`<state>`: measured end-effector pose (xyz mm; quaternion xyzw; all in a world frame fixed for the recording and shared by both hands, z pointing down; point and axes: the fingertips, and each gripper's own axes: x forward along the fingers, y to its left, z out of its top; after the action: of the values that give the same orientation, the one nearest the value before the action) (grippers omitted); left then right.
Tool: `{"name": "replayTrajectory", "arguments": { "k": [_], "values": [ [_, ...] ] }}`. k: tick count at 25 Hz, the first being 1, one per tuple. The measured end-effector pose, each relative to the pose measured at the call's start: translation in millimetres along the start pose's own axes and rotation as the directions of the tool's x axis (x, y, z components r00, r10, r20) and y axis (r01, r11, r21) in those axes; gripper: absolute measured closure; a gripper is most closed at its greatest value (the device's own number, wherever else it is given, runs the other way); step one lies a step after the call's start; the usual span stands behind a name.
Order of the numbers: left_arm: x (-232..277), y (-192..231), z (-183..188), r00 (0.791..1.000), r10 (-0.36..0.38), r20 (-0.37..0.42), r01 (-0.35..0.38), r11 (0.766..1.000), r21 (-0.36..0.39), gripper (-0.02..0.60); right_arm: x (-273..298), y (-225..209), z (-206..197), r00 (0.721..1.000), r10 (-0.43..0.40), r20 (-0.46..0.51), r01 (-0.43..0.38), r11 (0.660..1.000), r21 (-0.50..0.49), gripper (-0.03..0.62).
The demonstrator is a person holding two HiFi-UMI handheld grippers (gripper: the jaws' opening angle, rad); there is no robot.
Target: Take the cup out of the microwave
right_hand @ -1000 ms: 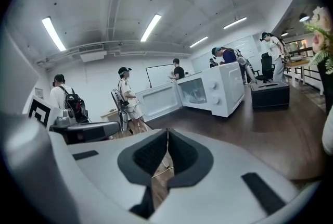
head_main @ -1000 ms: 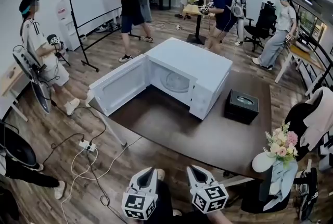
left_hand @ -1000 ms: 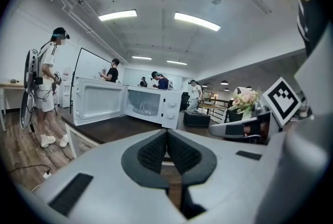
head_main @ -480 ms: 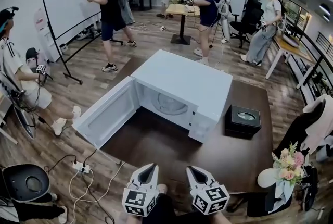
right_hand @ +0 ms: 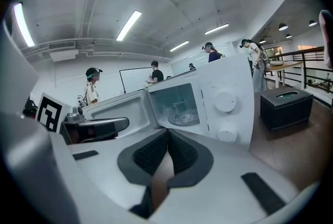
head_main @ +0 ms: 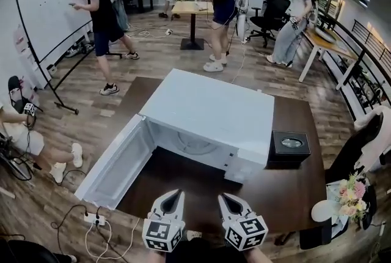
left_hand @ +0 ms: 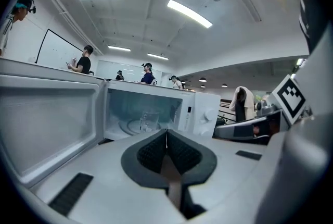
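Note:
A white microwave (head_main: 211,112) stands on the dark brown table (head_main: 293,185) with its door (head_main: 116,164) swung open to the left. A clear glass cup (left_hand: 148,121) stands on the turntable inside; the right gripper view also shows the cup (right_hand: 179,110). In the head view the microwave's top hides the cup. My left gripper (head_main: 176,195) and right gripper (head_main: 223,197) are side by side at the table's near edge, pointing at the opening and well short of it. Both are shut with nothing between the jaws.
A black box (head_main: 291,147) sits on the table just right of the microwave. A vase of flowers (head_main: 353,194) is at the right edge. A power strip with cables (head_main: 98,219) lies on the floor at the left. Several people stand beyond the table.
I have moved toward the table, so the microwave now sits closer and lower in the head view. Both grippers stay shut and side by side.

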<state>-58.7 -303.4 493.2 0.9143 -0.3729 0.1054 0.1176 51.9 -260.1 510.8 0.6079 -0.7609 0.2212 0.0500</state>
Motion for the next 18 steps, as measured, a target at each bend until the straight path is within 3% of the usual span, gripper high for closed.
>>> {"name": "replayTrajectory", "arguments": {
  "k": [5, 18],
  "values": [
    [29, 13, 7, 0.998, -0.069, 0.000, 0.069, 0.997, 0.017, 0.575, 24, -4, 3, 0.999, -0.034, -0.001, 0.034, 0.999, -0.012, 0.599],
    [86, 45, 21, 0.997, -0.068, 0.018, 0.068, 0.998, 0.000, 0.575, 47, -11, 1, 0.998, -0.041, -0.047, 0.041, 0.999, -0.019, 0.599]
  ]
}}
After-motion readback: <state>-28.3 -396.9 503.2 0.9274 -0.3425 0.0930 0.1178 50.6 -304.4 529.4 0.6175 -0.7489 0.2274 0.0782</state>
